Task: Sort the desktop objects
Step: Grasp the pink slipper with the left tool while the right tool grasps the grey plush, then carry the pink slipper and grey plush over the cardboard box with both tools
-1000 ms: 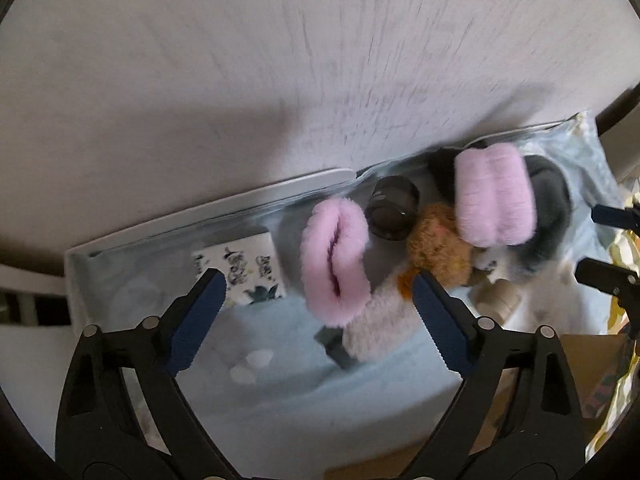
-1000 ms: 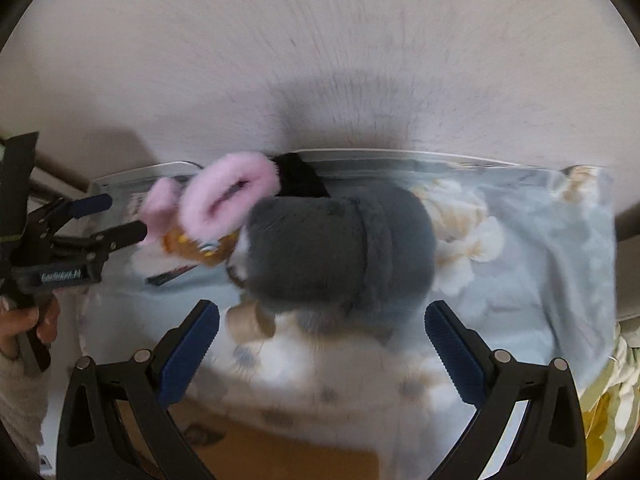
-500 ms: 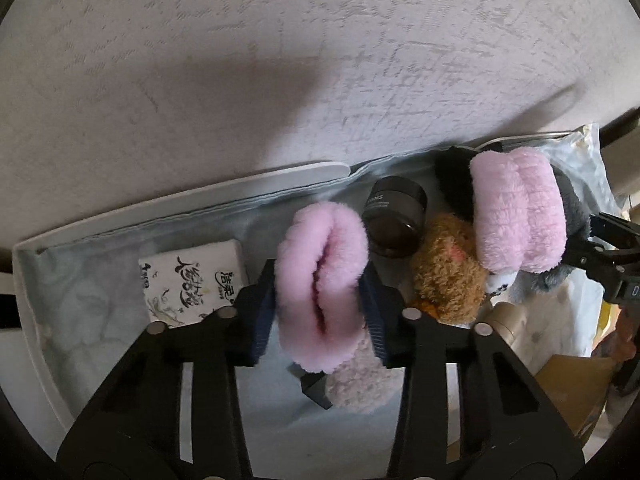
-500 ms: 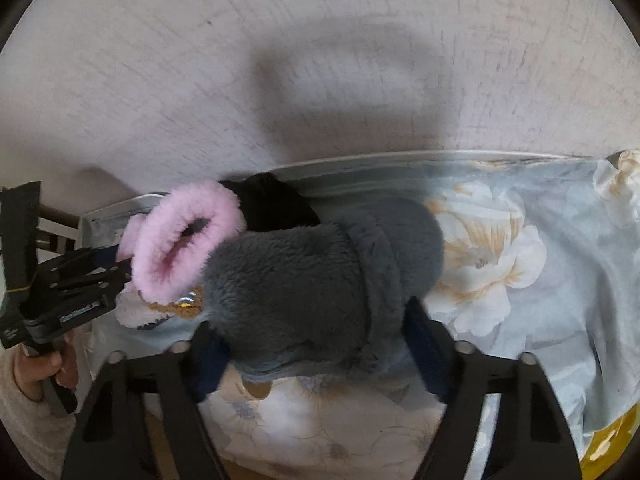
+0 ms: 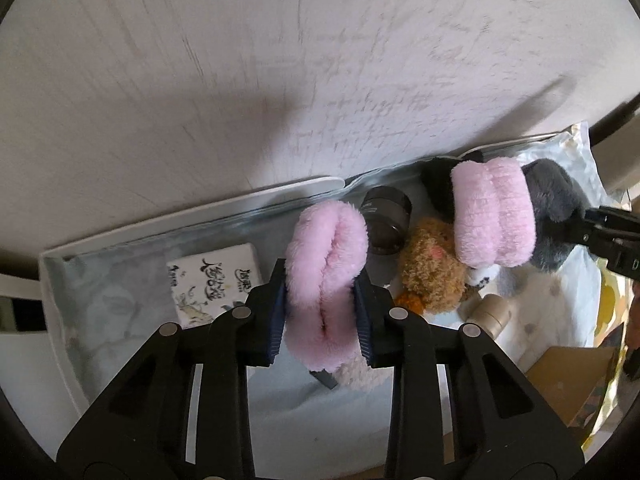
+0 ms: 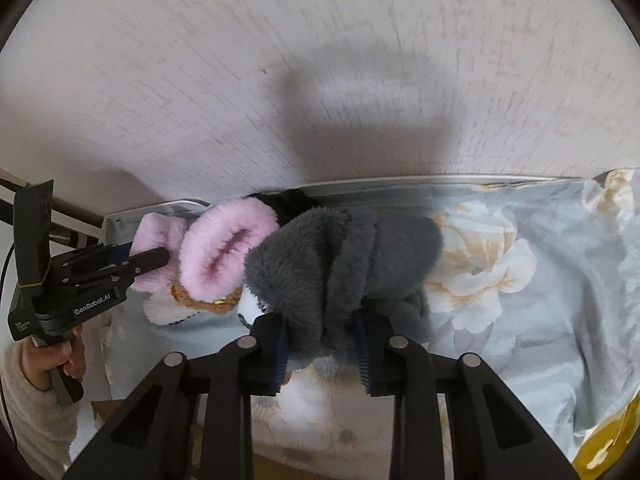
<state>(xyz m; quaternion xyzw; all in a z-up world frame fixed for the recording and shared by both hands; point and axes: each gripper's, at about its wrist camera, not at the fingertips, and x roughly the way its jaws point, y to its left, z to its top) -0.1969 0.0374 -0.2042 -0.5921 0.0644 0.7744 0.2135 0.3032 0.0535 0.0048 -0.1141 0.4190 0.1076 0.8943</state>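
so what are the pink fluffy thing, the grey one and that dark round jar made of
Pink fluffy thing: looks like plush synthetic fleece, matte, fibres fuzzing at the edges. Grey one: also plush faux fur, longer matte pile. Dark round jar: probably dark glass or plastic, smooth with a dull sheen.

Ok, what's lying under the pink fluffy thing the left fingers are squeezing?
Under the pink fluffy cuff, a white fluffy item and a dark flat corner poke out on the blue cloth. The rest is covered.

The jar (image 5: 386, 220) sits behind my teddy (image 5: 432, 272). The tissue pack (image 5: 214, 280) lies to their left, on the cloth (image 5: 120, 300).
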